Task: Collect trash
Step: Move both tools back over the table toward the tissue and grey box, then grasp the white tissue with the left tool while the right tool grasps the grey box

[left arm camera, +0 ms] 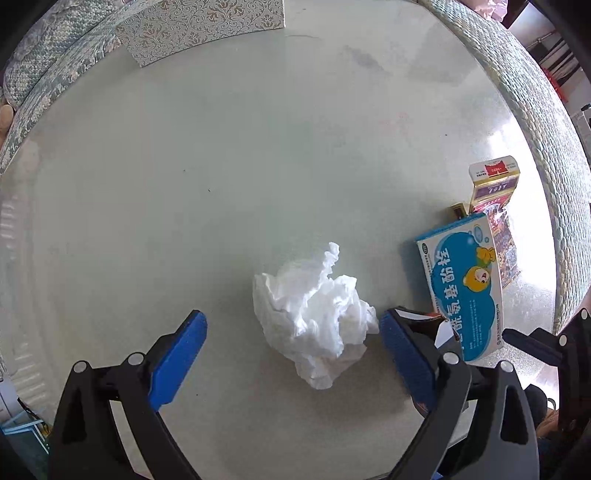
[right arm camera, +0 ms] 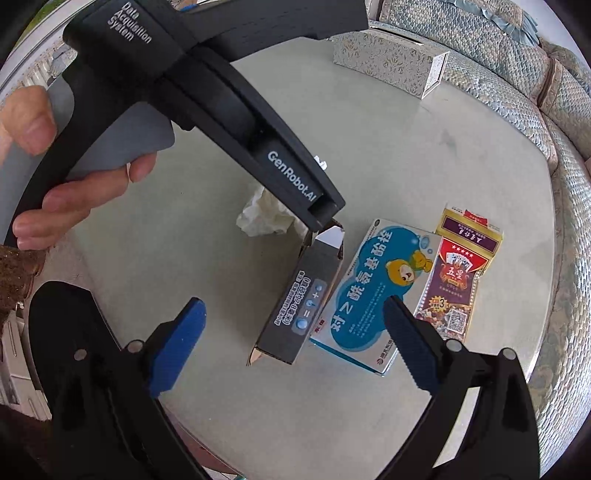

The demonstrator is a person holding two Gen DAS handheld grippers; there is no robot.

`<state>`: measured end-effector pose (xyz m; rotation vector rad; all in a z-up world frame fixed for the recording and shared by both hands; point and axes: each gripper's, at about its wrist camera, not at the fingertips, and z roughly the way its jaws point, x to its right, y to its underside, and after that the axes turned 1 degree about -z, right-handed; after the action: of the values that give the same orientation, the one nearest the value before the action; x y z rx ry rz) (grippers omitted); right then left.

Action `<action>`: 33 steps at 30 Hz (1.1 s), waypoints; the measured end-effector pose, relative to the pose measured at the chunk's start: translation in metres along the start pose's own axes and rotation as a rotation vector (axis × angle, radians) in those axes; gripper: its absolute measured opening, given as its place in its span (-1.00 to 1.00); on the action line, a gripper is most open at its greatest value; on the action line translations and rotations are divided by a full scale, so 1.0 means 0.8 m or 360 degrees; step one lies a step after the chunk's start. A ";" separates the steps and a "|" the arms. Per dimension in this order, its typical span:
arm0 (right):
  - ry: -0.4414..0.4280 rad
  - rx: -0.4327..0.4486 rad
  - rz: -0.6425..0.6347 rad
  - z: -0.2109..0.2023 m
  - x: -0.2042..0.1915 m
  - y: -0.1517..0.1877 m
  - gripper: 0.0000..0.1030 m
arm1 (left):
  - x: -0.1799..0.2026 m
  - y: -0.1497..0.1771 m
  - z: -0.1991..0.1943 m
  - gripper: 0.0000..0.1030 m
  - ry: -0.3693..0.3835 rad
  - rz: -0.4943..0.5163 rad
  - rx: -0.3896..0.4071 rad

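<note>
A crumpled white tissue (left arm camera: 317, 314) lies on the glass tabletop (left arm camera: 221, 166), between the spread blue pads of my left gripper (left arm camera: 291, 328), which is open around it without touching. In the right wrist view the tissue (right arm camera: 264, 218) is partly hidden behind the left gripper's black body (right arm camera: 221, 110). My right gripper (right arm camera: 295, 317) is open above a dark grey carton (right arm camera: 303, 299) with open end flaps. A blue-and-white medicine box (right arm camera: 373, 291) lies right of it and also shows in the left wrist view (left arm camera: 465, 284). A red-and-purple card box (right arm camera: 461, 273) lies further right.
A floral-patterned tissue box (left arm camera: 199, 26) stands at the table's far edge, also in the right wrist view (right arm camera: 391, 62). A patterned sofa (right arm camera: 535, 92) curves around the table. A hand (right arm camera: 55, 184) holds the left gripper's handle.
</note>
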<state>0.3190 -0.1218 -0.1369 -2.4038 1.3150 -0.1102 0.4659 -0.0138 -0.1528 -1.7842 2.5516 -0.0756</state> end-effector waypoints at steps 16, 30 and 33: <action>-0.0039 -0.0045 0.0039 0.030 -0.001 0.001 0.10 | 0.002 0.005 0.032 0.50 0.0022 0.0023 -0.0024; -0.0022 -0.0045 0.0083 0.031 0.012 -0.008 -0.48 | -0.011 0.013 0.020 -0.23 0.0066 -0.0032 -0.0016; -0.0001 -0.0030 0.0077 0.023 0.008 -0.007 -0.49 | -0.020 0.017 0.017 -0.28 0.0062 -0.0064 -0.0025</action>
<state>0.3317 -0.1188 -0.1528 -2.3859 1.3786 -0.0836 0.4595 0.0052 -0.1668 -1.8585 2.5495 -0.0928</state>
